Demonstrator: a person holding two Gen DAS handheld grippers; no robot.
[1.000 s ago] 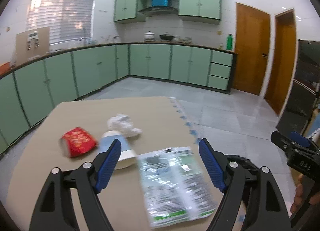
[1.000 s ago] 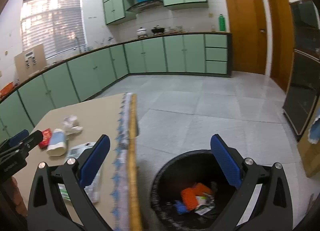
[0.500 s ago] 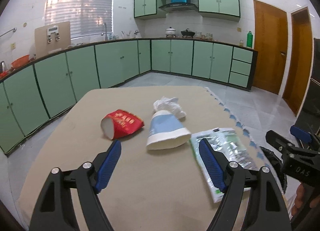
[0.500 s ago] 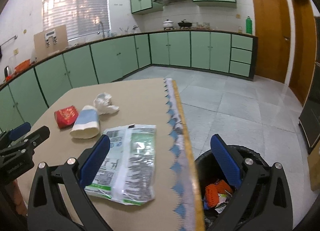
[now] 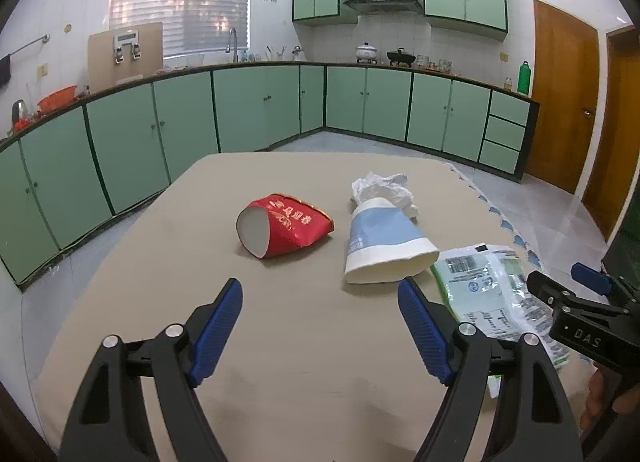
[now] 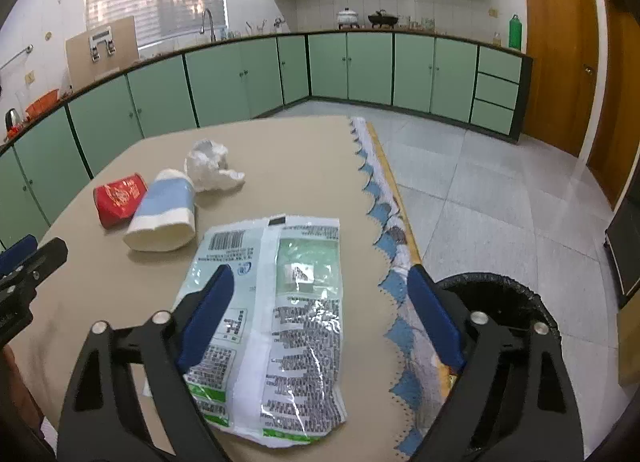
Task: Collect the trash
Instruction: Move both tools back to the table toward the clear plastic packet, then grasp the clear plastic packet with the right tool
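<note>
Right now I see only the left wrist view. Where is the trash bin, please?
Observer: The bin stands on the floor beside the table, just past its fringed edge.
Operator: Does the right claw hold something?
Observer: Not yet. The right claw is closing above the flat plastic wrapper, and its pads do not press on it.
Operator: Can you see into the bin?
Observer: No. Only its black rim shows behind the claw's finger.
</note>
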